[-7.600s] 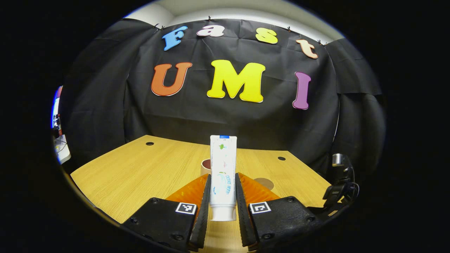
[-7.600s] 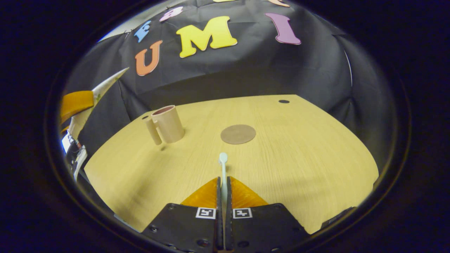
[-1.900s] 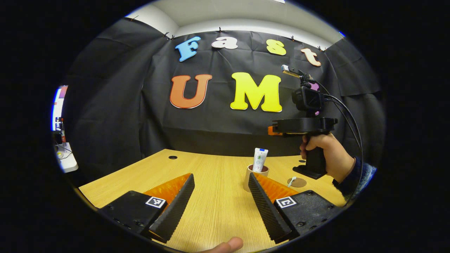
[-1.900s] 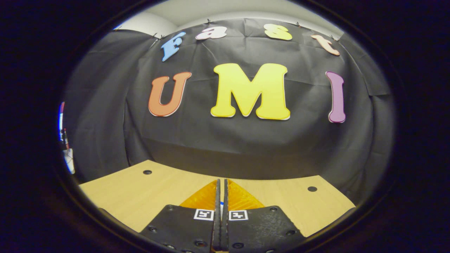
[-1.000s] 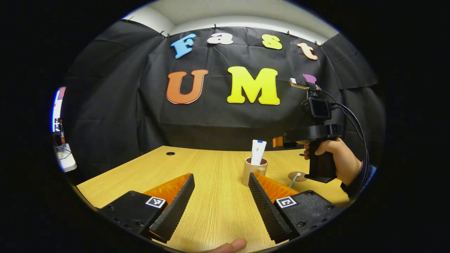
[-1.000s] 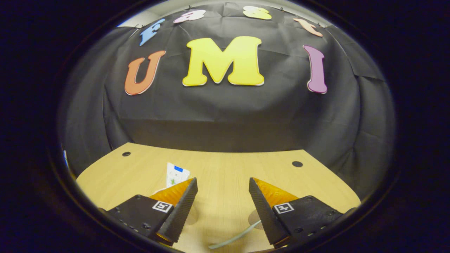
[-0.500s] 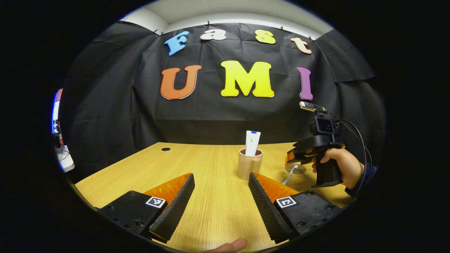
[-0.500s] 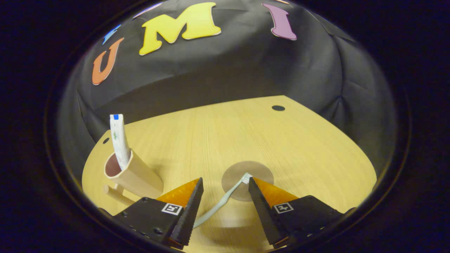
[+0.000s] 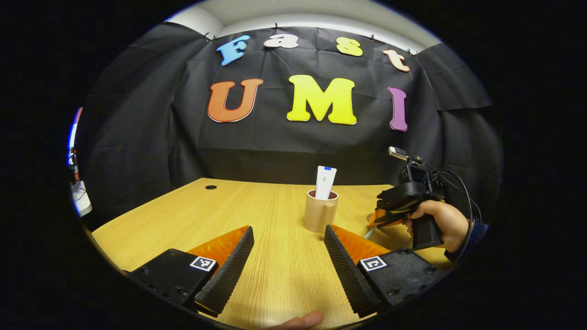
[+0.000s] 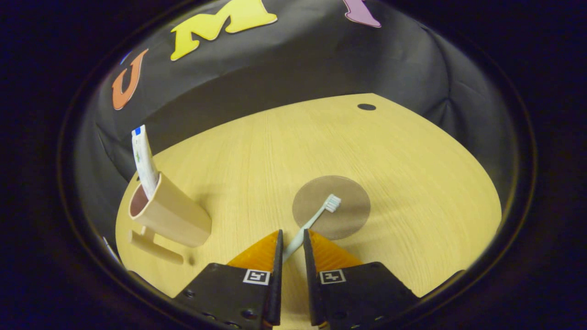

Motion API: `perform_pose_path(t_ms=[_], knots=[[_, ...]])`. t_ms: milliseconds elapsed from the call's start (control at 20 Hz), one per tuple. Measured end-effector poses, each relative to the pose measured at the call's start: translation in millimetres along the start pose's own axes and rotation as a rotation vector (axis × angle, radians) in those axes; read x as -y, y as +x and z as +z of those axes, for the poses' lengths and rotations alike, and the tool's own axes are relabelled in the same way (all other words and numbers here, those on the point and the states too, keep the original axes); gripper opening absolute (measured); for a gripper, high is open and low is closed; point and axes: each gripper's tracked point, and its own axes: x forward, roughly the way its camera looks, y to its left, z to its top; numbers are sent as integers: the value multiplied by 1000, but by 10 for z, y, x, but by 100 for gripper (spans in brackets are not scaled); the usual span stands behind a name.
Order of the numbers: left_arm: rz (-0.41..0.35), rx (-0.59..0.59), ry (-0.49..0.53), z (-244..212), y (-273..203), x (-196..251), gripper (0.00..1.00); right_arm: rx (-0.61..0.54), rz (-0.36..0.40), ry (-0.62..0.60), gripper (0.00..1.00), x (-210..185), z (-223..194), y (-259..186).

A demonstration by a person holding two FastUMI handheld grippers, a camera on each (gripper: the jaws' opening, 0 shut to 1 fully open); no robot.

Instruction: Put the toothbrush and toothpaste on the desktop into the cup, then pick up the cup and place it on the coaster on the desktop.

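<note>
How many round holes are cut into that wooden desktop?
2. One hole sits near the desktop's far left corner, the other hole near its far right corner. More may be hidden.

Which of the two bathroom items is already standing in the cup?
The toothpaste stands in the cup; the toothbrush lies on the desk, bristles over the coaster, between the right claw fingers.

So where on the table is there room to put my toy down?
The table is bare on the far side, between the coaster and the small round hole near the booth's wall. In the left gripper view, the stretch left of the cup is bare too. It's crowded near the toothbrush and the right gripper.
</note>
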Motion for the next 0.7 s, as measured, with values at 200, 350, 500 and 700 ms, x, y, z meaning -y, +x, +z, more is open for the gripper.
perform_pose_path(t_ms=[200, 350, 500, 700], knots=[[-3, -15, -20, -55, 19, 0, 98, -2, 31, -16, 11, -23, 25, 4], [-9, -26, -27, -83, 27, 4, 98, -2, 80, -28, 1, -145, 32, 15], [-7, -31, -32, -101, 39, -11, 98, -3, 128, -58, 1, -277, 20, 14], [2, -34, -38, -119, 31, -66, 98, 20, 178, -59, 1, -450, 61, -83]])
